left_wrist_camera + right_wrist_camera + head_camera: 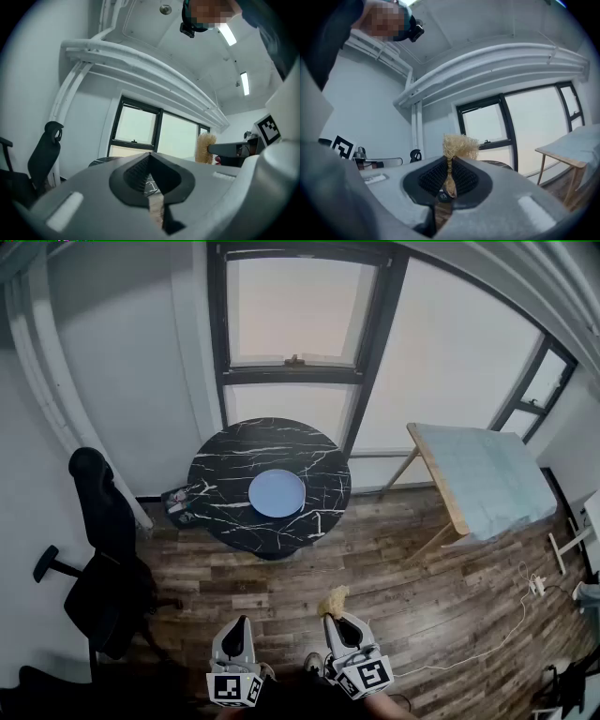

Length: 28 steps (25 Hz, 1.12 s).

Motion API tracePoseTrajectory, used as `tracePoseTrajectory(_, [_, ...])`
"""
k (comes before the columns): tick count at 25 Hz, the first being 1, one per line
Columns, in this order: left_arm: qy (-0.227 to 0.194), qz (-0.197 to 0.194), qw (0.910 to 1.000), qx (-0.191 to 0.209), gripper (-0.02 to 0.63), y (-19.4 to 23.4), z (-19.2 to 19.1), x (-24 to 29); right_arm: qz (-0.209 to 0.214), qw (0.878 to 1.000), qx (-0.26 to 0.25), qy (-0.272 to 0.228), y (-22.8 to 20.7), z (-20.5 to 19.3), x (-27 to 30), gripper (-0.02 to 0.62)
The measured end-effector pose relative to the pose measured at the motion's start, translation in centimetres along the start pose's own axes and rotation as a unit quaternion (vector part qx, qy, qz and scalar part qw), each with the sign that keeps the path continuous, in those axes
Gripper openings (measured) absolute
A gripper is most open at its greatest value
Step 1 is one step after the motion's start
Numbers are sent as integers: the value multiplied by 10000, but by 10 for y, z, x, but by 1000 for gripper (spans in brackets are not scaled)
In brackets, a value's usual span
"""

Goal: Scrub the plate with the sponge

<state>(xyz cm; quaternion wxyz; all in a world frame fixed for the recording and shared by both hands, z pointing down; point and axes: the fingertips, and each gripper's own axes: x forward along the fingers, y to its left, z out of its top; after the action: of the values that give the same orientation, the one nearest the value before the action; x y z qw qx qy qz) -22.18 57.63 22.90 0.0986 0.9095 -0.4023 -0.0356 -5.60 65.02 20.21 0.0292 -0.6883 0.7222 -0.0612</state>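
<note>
Right gripper was clamped on frayed tan sponge | left gripper jaws together, empty | pale-blue round plate lay on black marble-veined round table | wood-plank floor beneath

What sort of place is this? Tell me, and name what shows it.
Probably an office or studio room, not a kitchen: a black office chair, a round marble-patterned table by tall windows, and a wood-plank floor.
</note>
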Motion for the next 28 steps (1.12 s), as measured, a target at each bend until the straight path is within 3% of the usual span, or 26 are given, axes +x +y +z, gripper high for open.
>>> tracePoseTrajectory(15, [73,34,9999,-96,0,-6,0,5,46,9998,204,-14,-5,0,-1,29])
tracePoseTrajectory(28, [275,-2,9996,7,0,-50,-22,44,316,9994,153,48,-54,1,-8,29])
